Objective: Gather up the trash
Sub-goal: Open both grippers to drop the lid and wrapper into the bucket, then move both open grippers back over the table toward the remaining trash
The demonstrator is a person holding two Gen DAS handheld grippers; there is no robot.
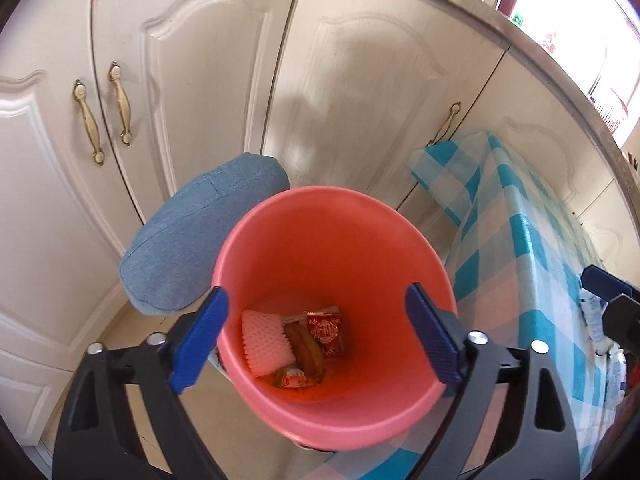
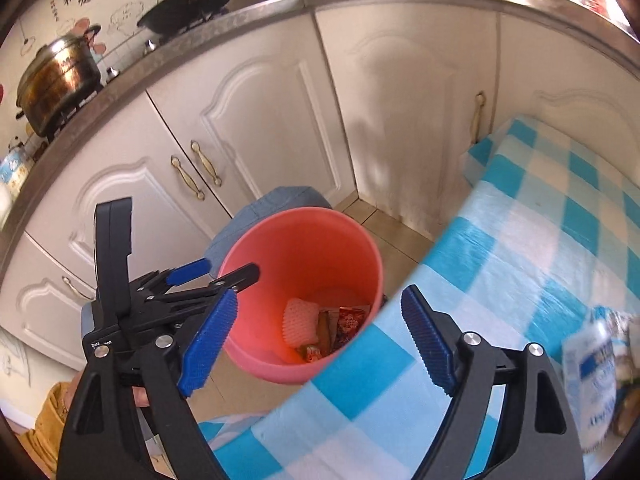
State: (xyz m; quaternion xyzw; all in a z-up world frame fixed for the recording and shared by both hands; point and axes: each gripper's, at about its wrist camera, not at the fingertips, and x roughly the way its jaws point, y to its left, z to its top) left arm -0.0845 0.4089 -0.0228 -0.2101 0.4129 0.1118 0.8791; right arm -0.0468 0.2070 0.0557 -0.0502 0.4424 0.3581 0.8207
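Over the pink bin [image 1: 334, 240] I hold both grippers, left [image 1: 316, 336] and right [image 2: 320, 338], jaws wide and empty; wrappers [image 1: 326, 334] lie at its bottom, so more trash drops straight in.

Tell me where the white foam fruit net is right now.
The white foam fruit net lies at the bottom of the pink bucket, on the left in both wrist views, right beside a brown banana peel.

Pink bin [image 1: 336, 412], blue-white checked tablecloth [image 2: 520, 216], perhaps denim-blue cushion [image 1: 192, 236]
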